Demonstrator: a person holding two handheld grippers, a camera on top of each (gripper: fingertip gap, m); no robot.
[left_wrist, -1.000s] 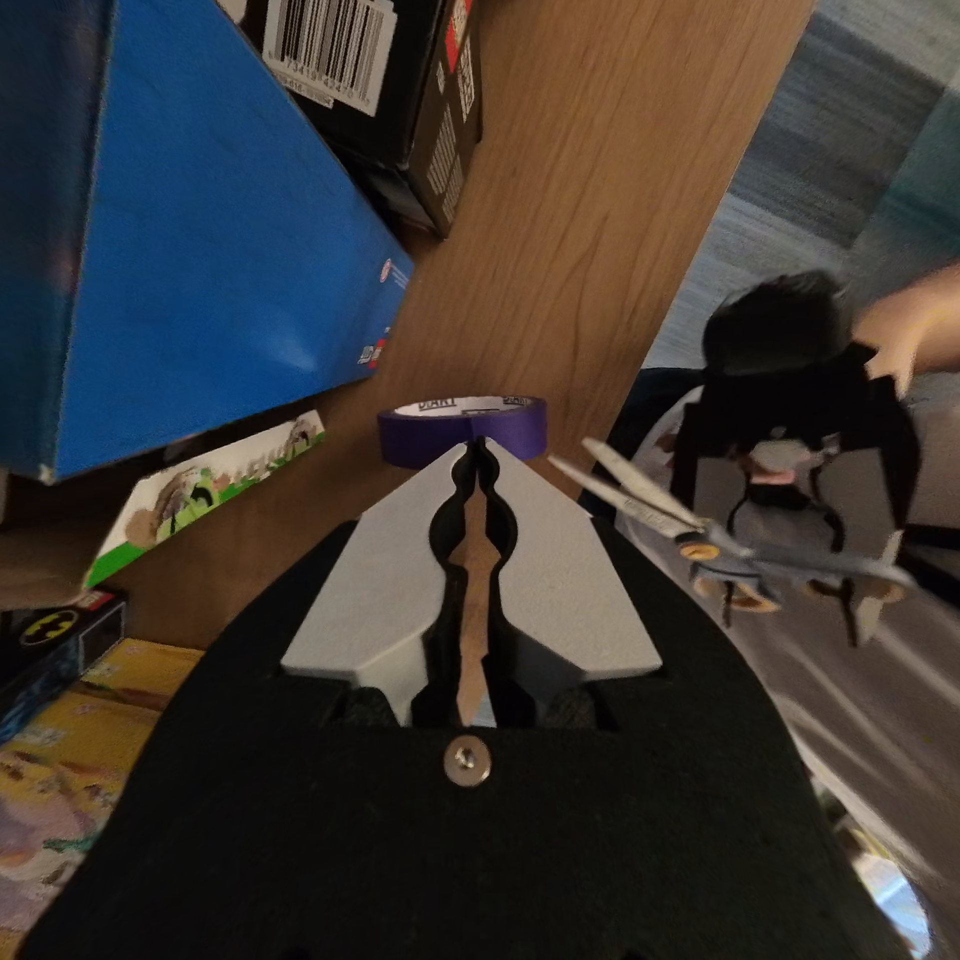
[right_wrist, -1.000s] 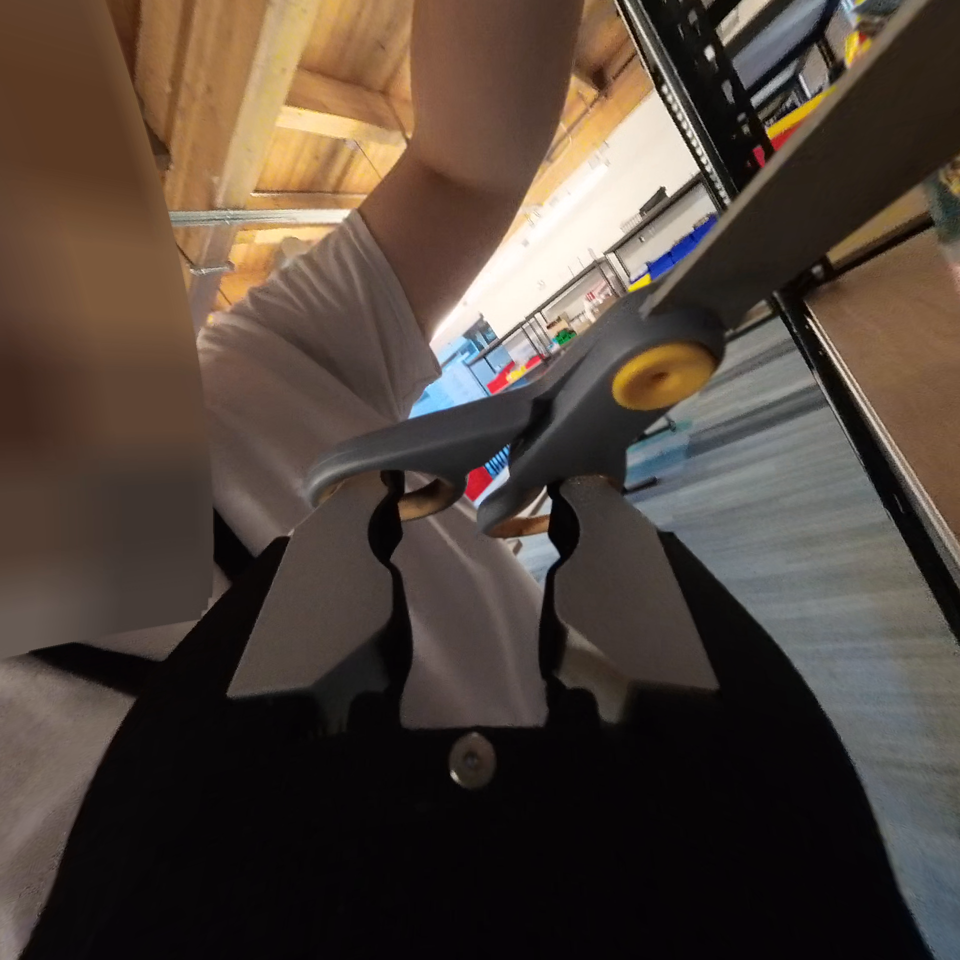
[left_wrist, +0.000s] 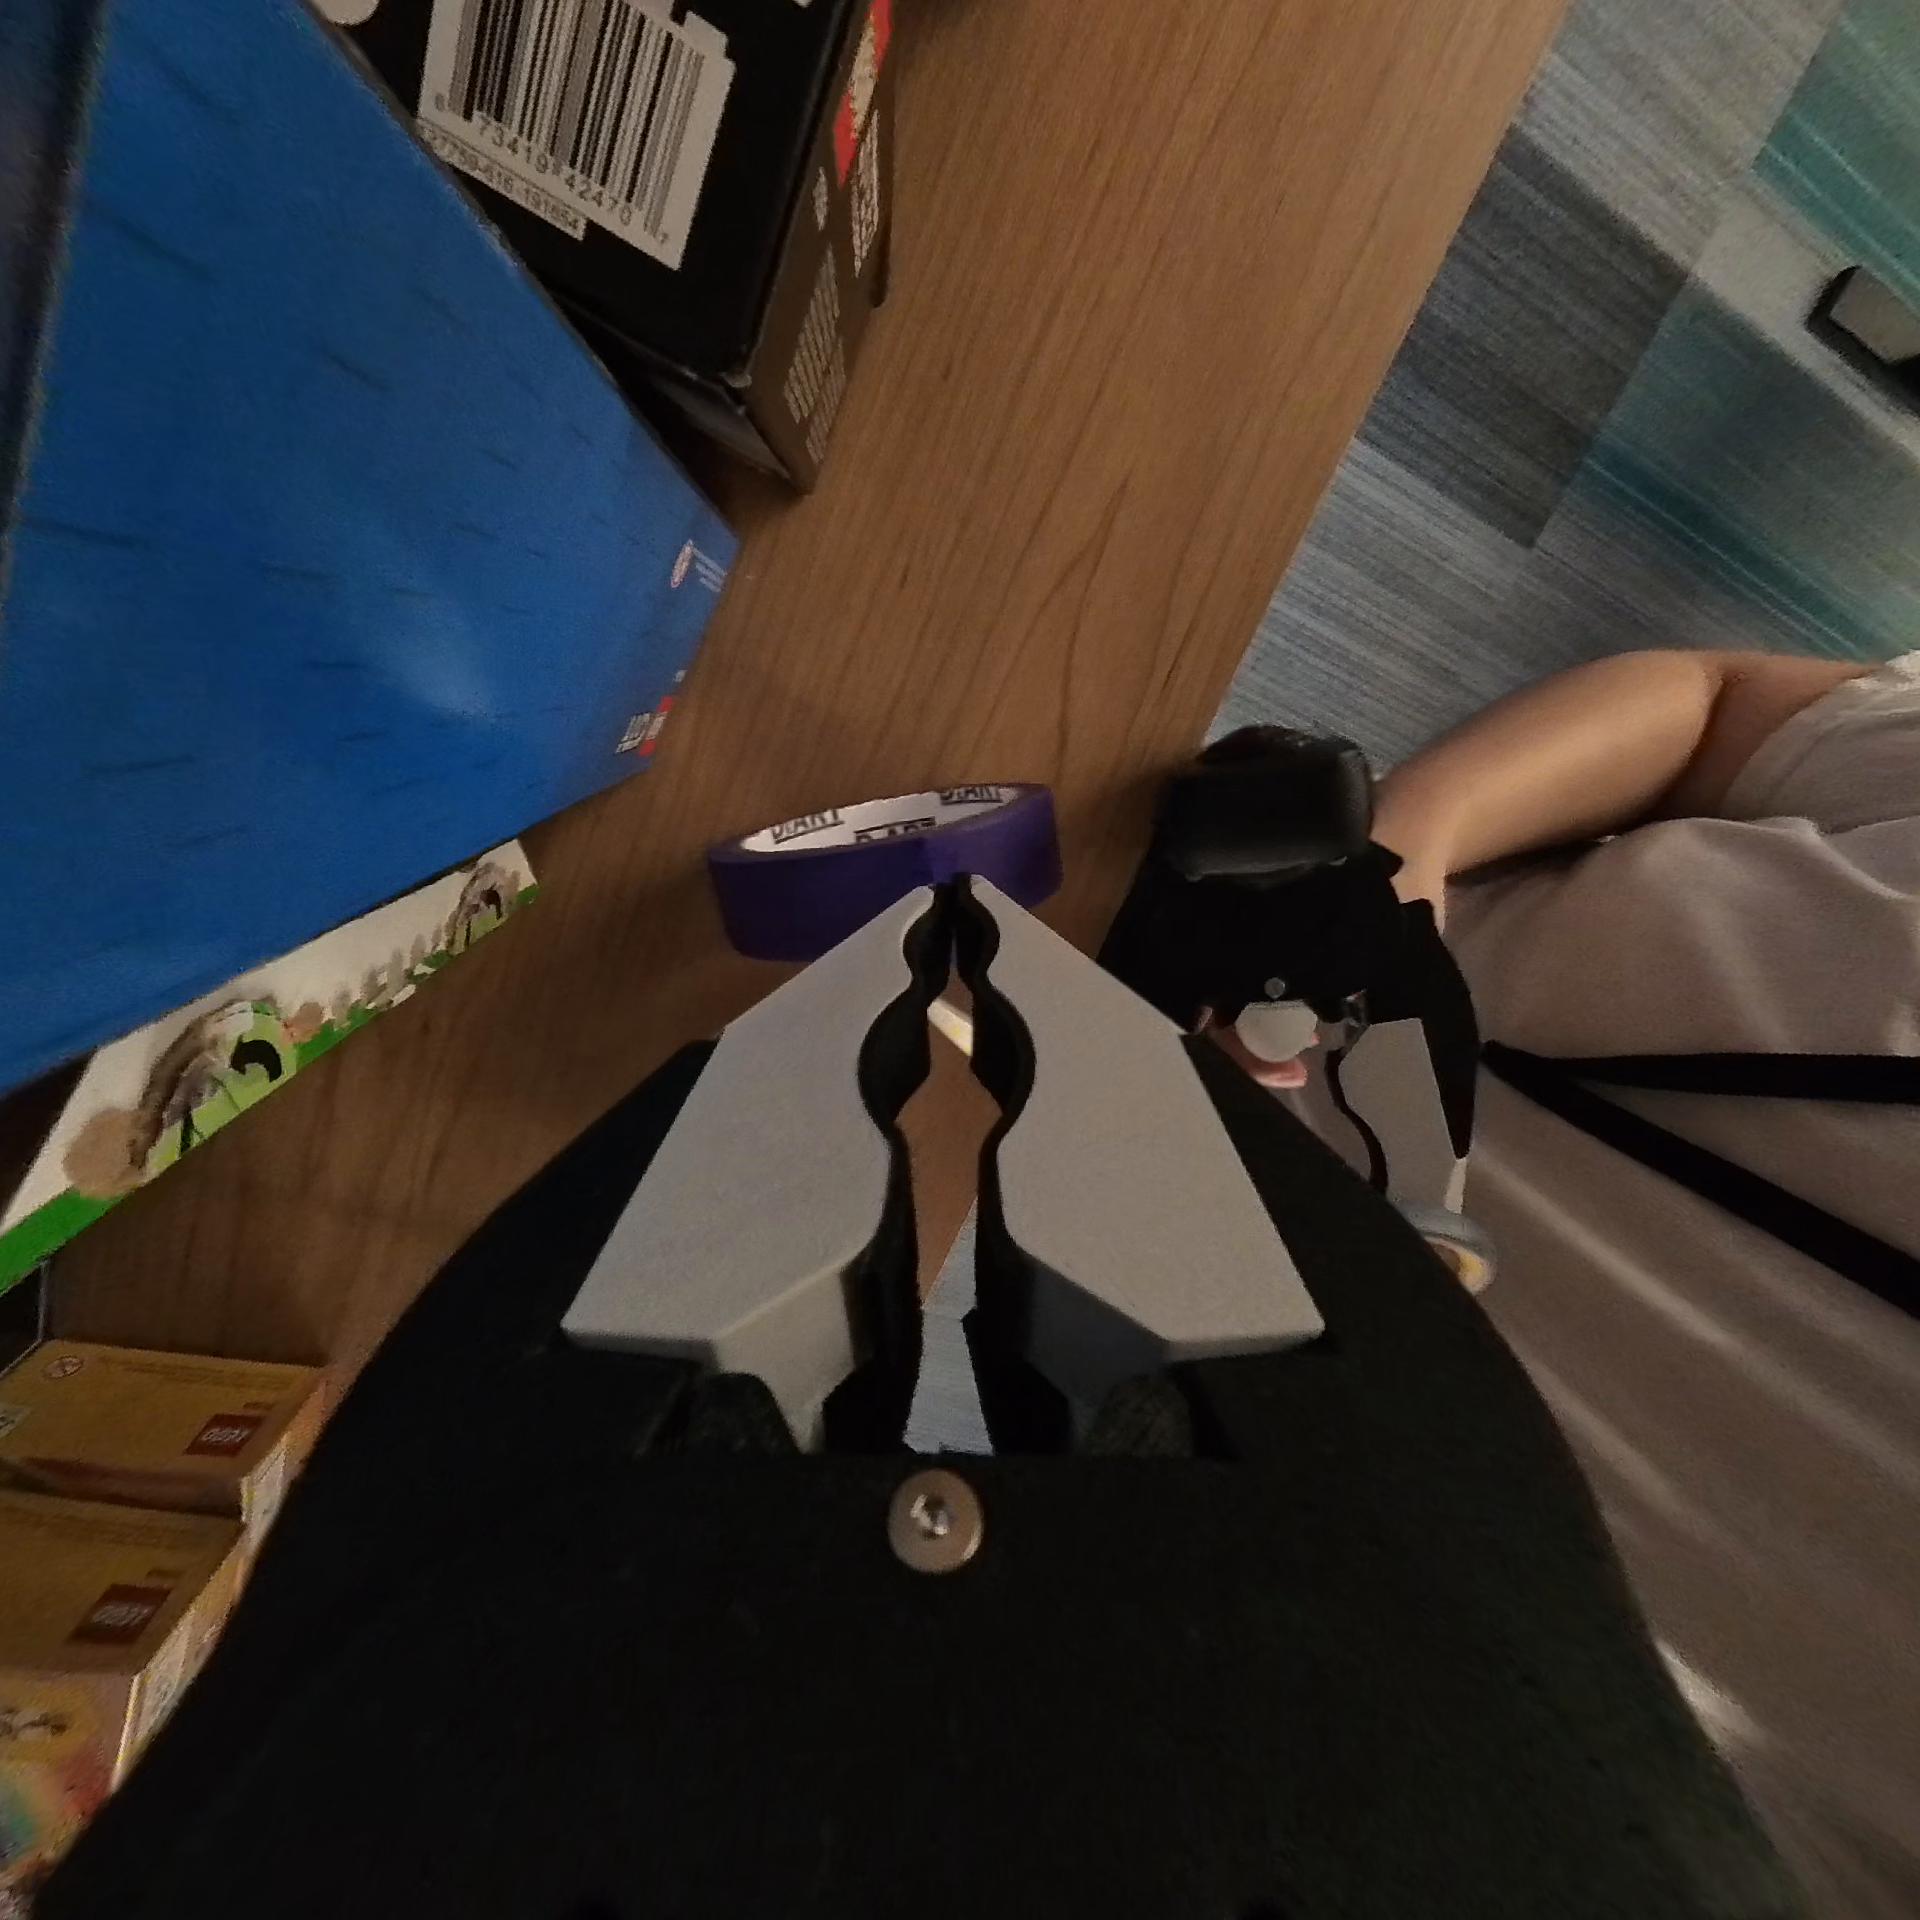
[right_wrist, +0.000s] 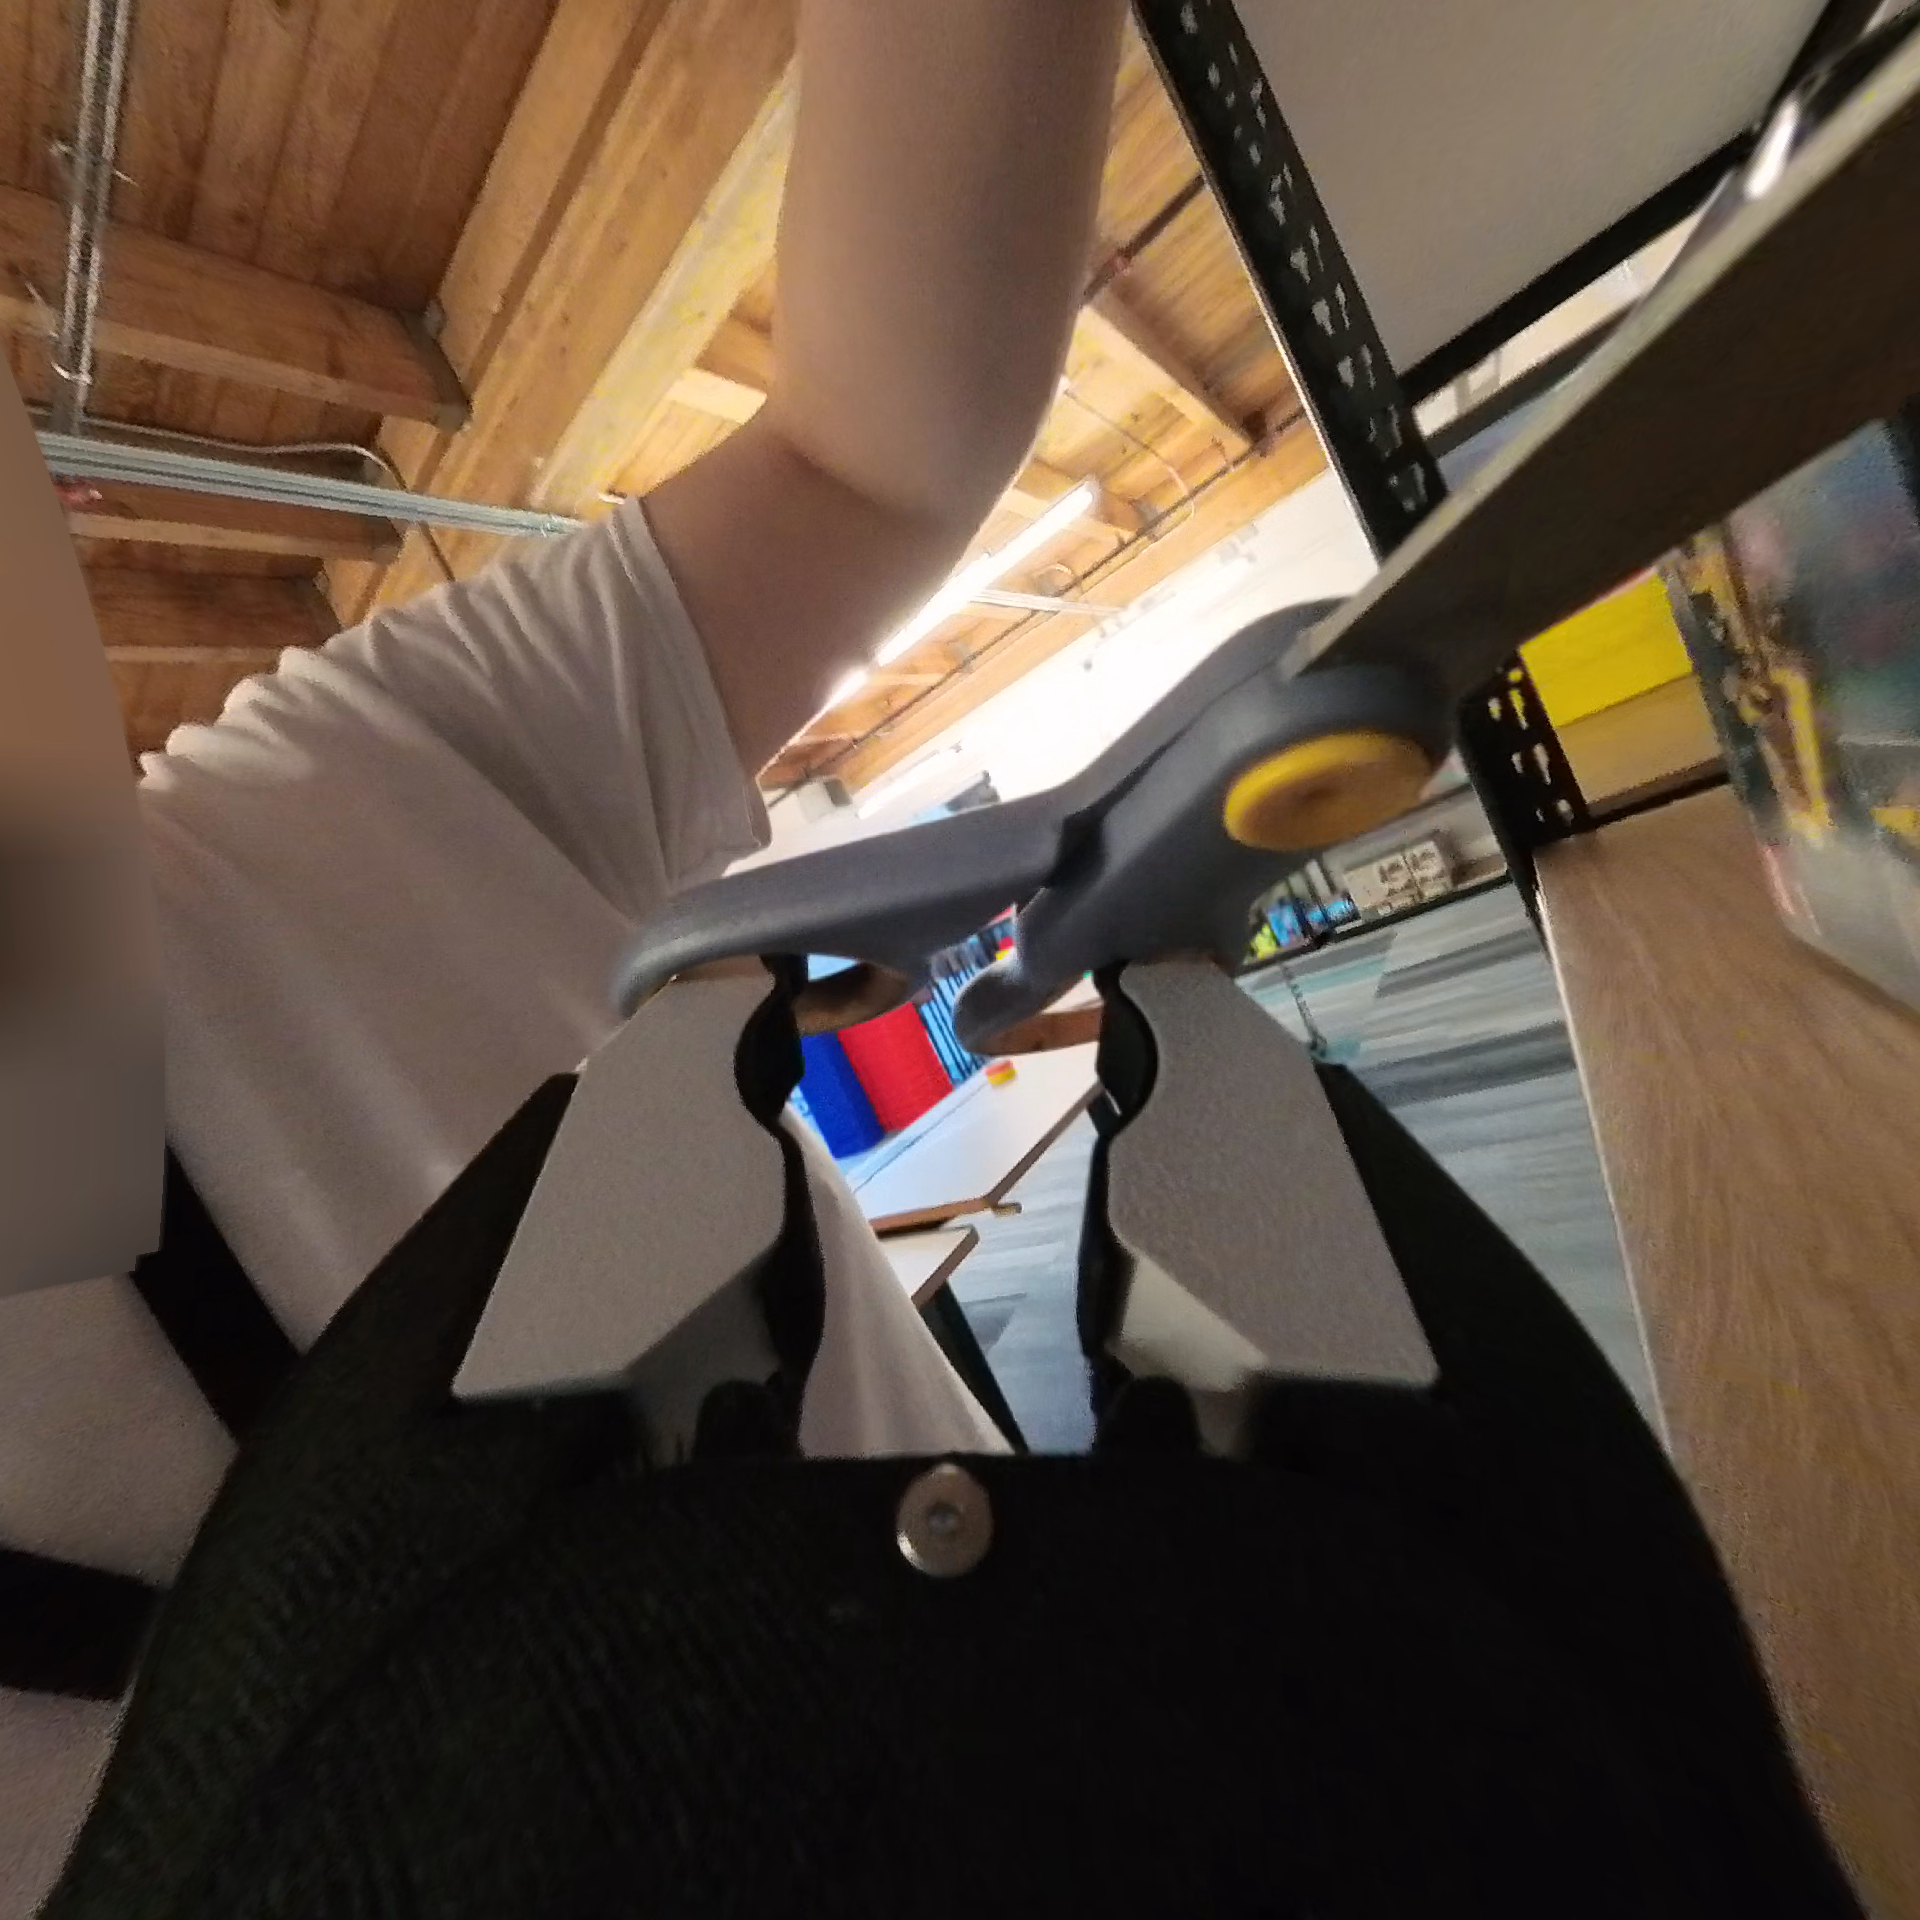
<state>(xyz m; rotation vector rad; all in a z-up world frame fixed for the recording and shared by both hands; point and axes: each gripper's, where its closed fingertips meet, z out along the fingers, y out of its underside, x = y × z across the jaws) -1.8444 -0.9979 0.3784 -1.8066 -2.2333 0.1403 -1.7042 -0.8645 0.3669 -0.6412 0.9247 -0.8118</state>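
Note:
My left gripper (left_wrist: 954, 896) is shut, its tips pinched on the front wall of a purple tape roll (left_wrist: 831, 904) with a white core, held over a wooden shelf (left_wrist: 1039, 416). My right gripper (right_wrist: 945, 977) holds grey scissors (right_wrist: 1143, 862) with a yellow pivot. Its fingers are spread apart at the two handle loops, and the blades run up to the right. In the left wrist view the right gripper (left_wrist: 1392, 1164) is close beside my left fingers. A pale strip, likely a scissor blade (left_wrist: 951, 1023), shows through the gap between them. The rest of the blades is hidden.
On the shelf lie a blue box (left_wrist: 312, 520), a black box with a barcode (left_wrist: 727, 208), a green-and-white box (left_wrist: 260, 1039) and yellow boxes (left_wrist: 125, 1507). A person's arm (left_wrist: 1558, 748) is at the right. A black rack upright (right_wrist: 1299, 260) and a shelf board (right_wrist: 1714, 1247) are near the scissors. There is about 20 cm between the tips of the two grippers.
The right gripper has moved the scissors in from the right, close to my left fingers and the tape, so the blades are now hidden behind them. My left gripper stays shut on the tape.

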